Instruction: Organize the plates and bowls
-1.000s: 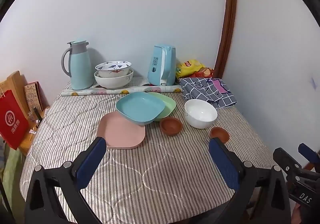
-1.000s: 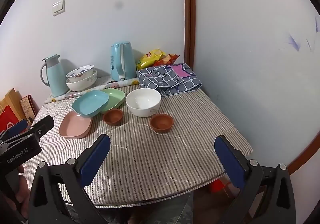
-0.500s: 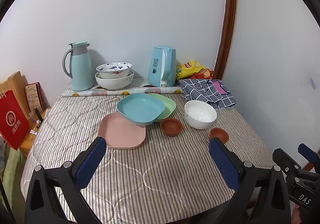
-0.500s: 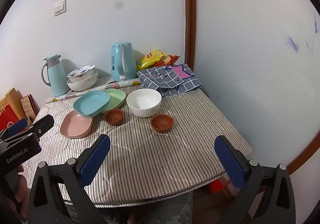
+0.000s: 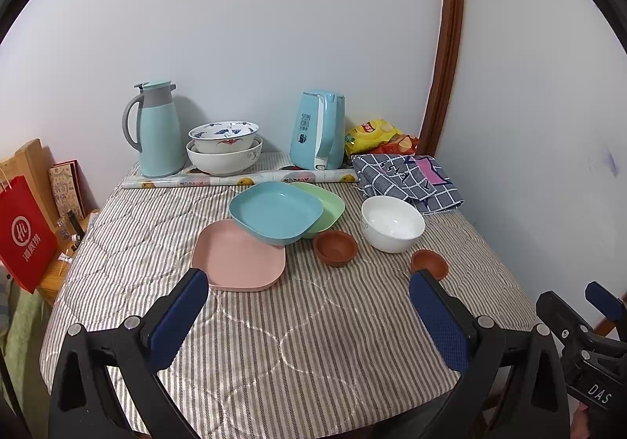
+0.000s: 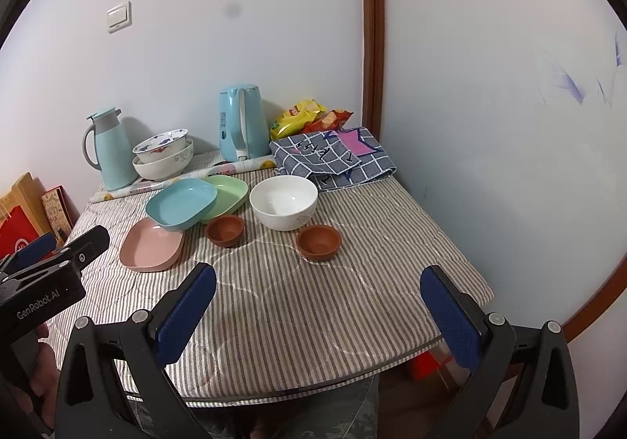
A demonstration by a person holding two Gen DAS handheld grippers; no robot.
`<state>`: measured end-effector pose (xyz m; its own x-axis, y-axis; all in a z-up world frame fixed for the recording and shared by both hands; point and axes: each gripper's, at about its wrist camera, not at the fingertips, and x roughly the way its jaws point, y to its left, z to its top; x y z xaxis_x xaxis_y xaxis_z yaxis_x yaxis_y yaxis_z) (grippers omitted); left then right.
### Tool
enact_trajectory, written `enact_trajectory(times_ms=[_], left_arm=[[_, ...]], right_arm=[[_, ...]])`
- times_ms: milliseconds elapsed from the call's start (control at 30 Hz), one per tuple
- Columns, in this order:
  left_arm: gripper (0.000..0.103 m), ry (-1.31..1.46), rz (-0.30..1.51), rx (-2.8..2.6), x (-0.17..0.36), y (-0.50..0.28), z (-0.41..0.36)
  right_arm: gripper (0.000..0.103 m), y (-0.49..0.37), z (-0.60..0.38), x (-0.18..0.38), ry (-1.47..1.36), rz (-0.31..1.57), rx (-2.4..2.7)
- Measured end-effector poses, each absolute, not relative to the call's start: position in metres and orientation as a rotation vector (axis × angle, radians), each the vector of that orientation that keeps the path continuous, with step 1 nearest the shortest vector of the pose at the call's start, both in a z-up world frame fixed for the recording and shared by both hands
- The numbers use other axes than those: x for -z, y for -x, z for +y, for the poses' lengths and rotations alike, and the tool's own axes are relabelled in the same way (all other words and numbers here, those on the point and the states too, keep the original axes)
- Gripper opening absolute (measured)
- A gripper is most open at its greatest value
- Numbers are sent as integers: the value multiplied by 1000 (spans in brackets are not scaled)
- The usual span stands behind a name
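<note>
On the striped tablecloth a pink plate [image 5: 239, 256] lies in front, a blue plate [image 5: 276, 211] rests tilted over it and over a green plate [image 5: 327, 205]. A white bowl [image 5: 392, 221] stands to the right, with two small brown bowls [image 5: 335, 247] [image 5: 429, 262] near it. The same dishes show in the right wrist view: pink plate [image 6: 151, 247], blue plate [image 6: 180, 204], white bowl [image 6: 283, 202]. My left gripper [image 5: 309, 305] is open and empty above the table's near part. My right gripper [image 6: 317, 302] is open and empty near the front edge.
At the back stand a blue thermos [image 5: 156, 129], two stacked patterned bowls [image 5: 223, 149], a blue kettle [image 5: 319, 129], snack bags [image 5: 372, 133] and a folded checked cloth [image 5: 407, 180]. A roll [image 5: 239, 178] lies along the back. A red bag [image 5: 23, 235] stands left of the table.
Both grippers have drifted slightly; the views shifted a little downward. Nothing on the table moved, and both grippers stayed open.
</note>
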<state>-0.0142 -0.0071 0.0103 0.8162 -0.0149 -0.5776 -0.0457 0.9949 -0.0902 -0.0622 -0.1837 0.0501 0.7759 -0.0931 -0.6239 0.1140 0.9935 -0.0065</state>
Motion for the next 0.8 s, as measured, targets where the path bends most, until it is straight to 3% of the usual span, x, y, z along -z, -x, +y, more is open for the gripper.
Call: enact_trajectory(times_ms=[800], left_arm=[[103,101,607,-17,-10,17,-6]], right_arm=[[103,67,-182,-51,-34,663,111]])
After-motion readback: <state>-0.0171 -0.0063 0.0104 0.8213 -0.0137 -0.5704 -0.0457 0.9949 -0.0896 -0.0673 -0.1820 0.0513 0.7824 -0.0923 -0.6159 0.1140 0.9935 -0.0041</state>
